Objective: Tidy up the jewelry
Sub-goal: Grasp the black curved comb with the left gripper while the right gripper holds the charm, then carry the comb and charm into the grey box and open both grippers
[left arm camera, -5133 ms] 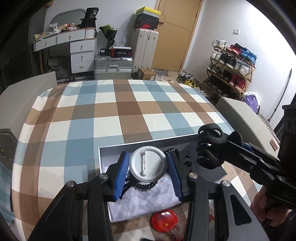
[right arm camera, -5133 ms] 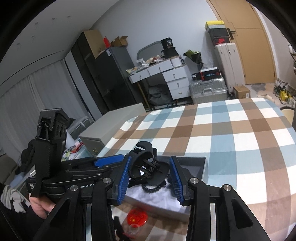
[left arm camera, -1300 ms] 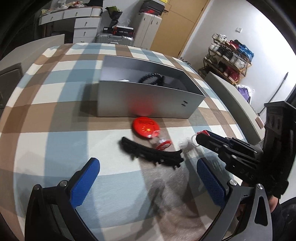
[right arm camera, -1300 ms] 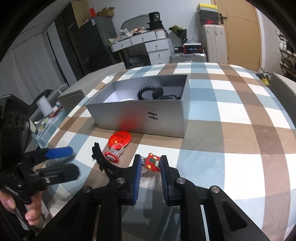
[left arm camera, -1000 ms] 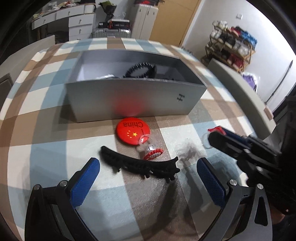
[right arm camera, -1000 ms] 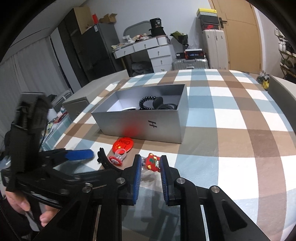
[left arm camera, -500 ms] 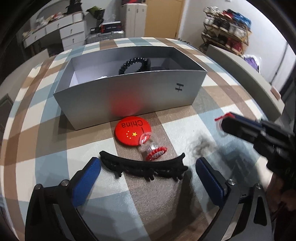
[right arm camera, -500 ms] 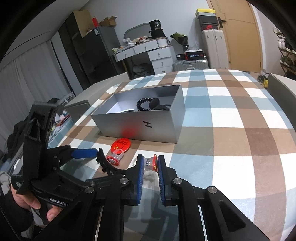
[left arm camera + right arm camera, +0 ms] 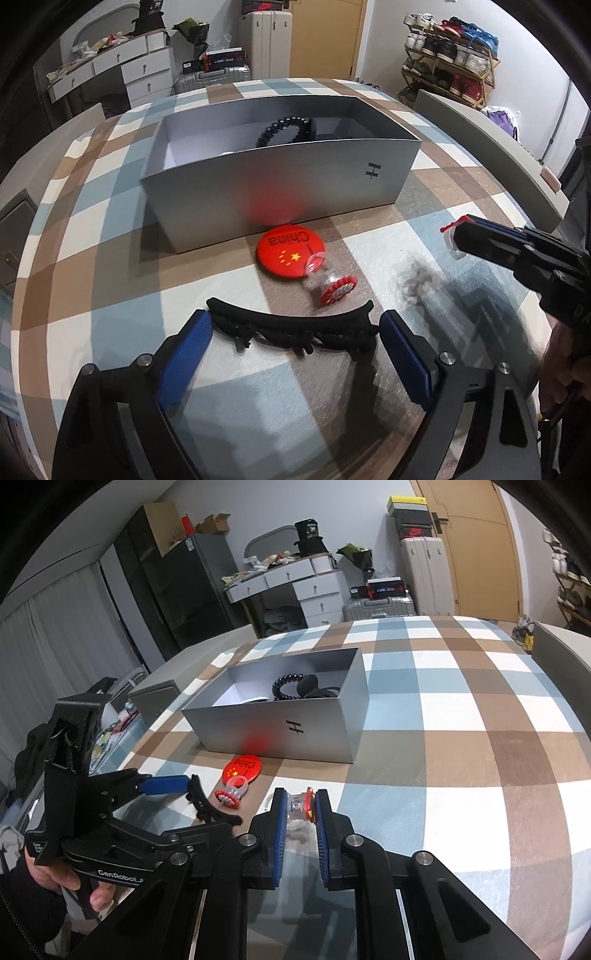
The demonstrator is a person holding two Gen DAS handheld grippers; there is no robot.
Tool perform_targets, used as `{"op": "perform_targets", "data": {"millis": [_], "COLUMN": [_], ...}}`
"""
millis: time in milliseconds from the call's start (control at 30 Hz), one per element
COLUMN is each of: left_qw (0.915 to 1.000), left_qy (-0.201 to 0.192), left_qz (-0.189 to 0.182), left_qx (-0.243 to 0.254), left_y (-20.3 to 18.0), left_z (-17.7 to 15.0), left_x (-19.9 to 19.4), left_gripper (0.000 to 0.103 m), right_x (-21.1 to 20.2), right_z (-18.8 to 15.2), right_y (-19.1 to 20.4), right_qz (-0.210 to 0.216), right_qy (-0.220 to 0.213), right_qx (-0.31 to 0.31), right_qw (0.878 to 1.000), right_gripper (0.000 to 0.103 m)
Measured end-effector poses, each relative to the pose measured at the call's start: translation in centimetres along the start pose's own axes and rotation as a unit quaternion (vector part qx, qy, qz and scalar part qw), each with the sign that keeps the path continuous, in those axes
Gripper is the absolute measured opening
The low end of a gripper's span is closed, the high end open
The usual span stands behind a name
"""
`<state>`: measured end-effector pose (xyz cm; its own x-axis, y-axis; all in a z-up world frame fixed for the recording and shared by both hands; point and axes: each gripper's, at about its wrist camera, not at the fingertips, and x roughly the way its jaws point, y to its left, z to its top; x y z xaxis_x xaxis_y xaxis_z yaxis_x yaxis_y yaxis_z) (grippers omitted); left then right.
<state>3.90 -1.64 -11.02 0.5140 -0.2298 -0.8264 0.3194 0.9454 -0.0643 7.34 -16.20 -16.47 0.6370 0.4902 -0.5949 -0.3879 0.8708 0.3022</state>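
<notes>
A silver box (image 9: 280, 192) stands on the checked tablecloth with a black bead bracelet (image 9: 282, 127) inside. In front of it lie a red China badge (image 9: 286, 251), a clear ring with a red top (image 9: 330, 286) and a long black hair claw (image 9: 291, 326). My left gripper (image 9: 293, 332) is open, its blue pads either side of the hair claw. My right gripper (image 9: 299, 806) is shut on a small red and clear ring (image 9: 301, 805), held above the cloth to the right of the box front. In the left wrist view that ring (image 9: 450, 236) shows at the right gripper's tip.
The box (image 9: 280, 720), badge (image 9: 242, 768), second ring (image 9: 231, 794) and hair claw (image 9: 207, 805) also show in the right wrist view. A grey bench (image 9: 491, 147) runs along the table's right side. A shoe rack (image 9: 450, 70) and suitcases (image 9: 266, 48) stand beyond.
My left gripper has dropped forward and narrowed around the hair claw. My right gripper has lifted the small ring off the cloth and turned it.
</notes>
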Motion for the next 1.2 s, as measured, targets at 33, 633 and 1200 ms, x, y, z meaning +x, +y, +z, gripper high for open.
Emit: {"op": "perform_targets", "data": {"millis": [33,633,1200], "left_qw": [1.0000,0.9954,0.9913], "left_qy": [-0.002,-0.085,-0.128], "left_qz": [0.002,0.009,-0.019], "left_qx": [-0.002,-0.043,-0.026], "left_y": [0.1,2.6,3.0], "left_z": [-0.1,1.6,7.5], "left_x": [-0.2,-5.9,-5.3], "left_gripper": [0.089,0.089,0.089], "right_x": [0.0,-1.7,-0.3], "right_z": [0.0,2.1,8.6], "right_y": [0.0,1.9,2.2], "right_qz": [0.001,0.045,0.063], "right_qy": [0.000,-0.030,-0.071], "right_qx": [0.001,-0.006,-0.026], "right_qw": [1.000,0.999,0.995], "right_gripper": [0.014,0.014,0.014]}}
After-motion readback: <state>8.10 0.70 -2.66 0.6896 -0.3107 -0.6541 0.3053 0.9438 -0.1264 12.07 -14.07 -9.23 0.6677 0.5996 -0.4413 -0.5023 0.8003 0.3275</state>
